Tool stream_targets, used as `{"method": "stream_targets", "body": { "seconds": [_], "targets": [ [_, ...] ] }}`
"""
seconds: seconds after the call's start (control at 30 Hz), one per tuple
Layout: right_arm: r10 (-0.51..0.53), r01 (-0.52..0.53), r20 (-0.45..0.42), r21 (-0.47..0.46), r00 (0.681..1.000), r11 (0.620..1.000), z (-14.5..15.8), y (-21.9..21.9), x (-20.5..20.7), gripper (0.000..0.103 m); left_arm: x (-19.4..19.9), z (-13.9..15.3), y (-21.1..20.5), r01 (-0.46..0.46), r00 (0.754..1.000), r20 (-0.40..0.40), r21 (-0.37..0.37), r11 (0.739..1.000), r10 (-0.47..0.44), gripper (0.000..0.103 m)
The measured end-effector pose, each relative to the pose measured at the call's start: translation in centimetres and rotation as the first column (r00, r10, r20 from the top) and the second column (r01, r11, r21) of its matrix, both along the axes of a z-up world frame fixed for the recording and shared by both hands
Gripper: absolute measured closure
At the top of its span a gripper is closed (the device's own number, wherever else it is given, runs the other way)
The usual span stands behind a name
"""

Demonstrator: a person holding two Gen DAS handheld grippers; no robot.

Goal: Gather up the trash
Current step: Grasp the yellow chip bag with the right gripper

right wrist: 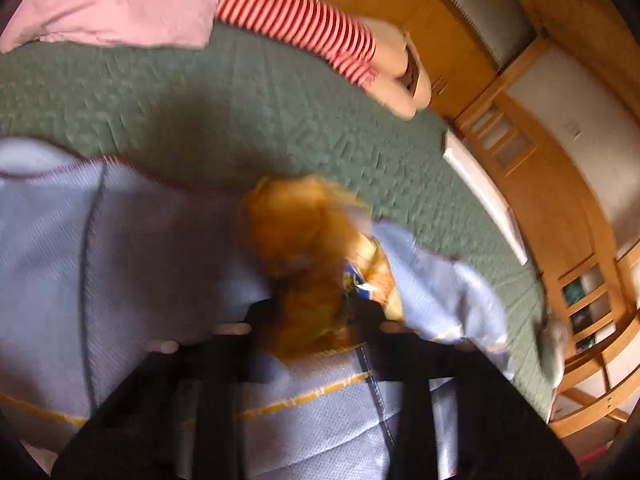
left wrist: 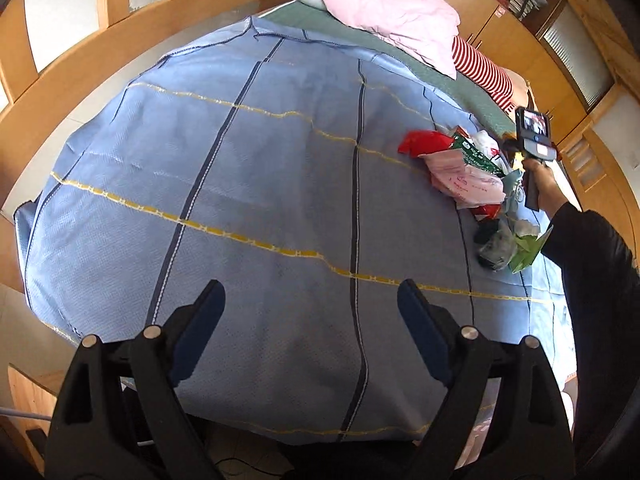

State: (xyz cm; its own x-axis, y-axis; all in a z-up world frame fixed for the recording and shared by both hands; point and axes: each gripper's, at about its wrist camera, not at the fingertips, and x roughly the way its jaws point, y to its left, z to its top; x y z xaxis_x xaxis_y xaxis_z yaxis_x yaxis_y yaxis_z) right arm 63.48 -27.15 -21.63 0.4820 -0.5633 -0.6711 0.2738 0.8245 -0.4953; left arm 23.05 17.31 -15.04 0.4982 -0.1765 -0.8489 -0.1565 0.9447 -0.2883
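Observation:
A heap of trash (left wrist: 476, 172) lies on the right side of a blue blanket (left wrist: 260, 184): red, pink, green and white wrappers and bags. My left gripper (left wrist: 310, 304) is open and empty, low over the blanket's near part, far left of the heap. The right gripper's handle (left wrist: 534, 140) shows in the left wrist view at the heap's right edge. In the blurred right wrist view, my right gripper (right wrist: 316, 308) is shut on a crumpled orange wrapper (right wrist: 316, 248) above the blanket (right wrist: 120, 264).
A green quilt (right wrist: 200, 108) covers the bed beyond the blanket. A pink pillow (left wrist: 392, 12) and a red-and-white striped item (left wrist: 482, 66) lie at the head. Wooden bed rails (left wrist: 120, 40) and wooden cabinets (right wrist: 532, 168) surround the bed.

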Motion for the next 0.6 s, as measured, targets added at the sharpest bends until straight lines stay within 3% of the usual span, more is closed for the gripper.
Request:
{"method": "stream_targets", "body": {
  "seconds": [0.1,0.23,0.3,0.37,0.43,0.5,0.53,0.6],
  "targets": [
    [0.036,-0.041,0.061,0.077,0.997,0.996,1.9,-0.7,-2.6,0.083,-0.1,0.3,-0.2,-0.006,1.000,0.007,-0.002,1.000,0.006,0.015],
    [0.161,-0.185,0.183,0.123,0.970,0.975,8.1,2.0,-9.9,0.083,-0.2,0.8,-0.3,-0.050,0.998,0.027,0.012,0.999,0.049,0.015],
    [0.257,-0.310,0.232,0.231,0.938,0.922,11.5,4.6,-15.1,0.083,-0.2,0.9,0.1,-0.090,0.996,0.027,0.004,0.996,0.090,0.015],
    [0.376,-0.450,0.260,0.347,0.889,0.823,14.4,8.1,-21.4,0.083,0.0,1.0,0.5,-0.129,0.991,0.027,-0.001,0.992,0.129,0.015],
    [0.507,-0.572,0.265,0.387,0.820,0.723,15.7,12.5,-27.3,0.083,0.2,1.1,1.0,-0.182,0.983,0.029,-0.012,0.983,0.182,0.015],
    [0.595,-0.632,0.234,0.417,0.769,0.653,14.8,17.0,-31.4,0.083,0.3,1.2,1.5,-0.224,0.974,0.033,-0.029,0.974,0.225,0.015],
    [0.649,-0.650,0.177,0.440,0.739,0.620,13.0,19.7,-33.1,0.083,0.4,1.2,1.8,-0.247,0.968,0.032,-0.032,0.969,0.248,0.015],
    [0.705,-0.663,0.059,0.406,0.706,0.629,8.8,24.5,-35.6,0.083,0.3,1.0,2.5,-0.285,0.958,0.016,-0.053,0.957,0.286,0.015]
  ]
}}
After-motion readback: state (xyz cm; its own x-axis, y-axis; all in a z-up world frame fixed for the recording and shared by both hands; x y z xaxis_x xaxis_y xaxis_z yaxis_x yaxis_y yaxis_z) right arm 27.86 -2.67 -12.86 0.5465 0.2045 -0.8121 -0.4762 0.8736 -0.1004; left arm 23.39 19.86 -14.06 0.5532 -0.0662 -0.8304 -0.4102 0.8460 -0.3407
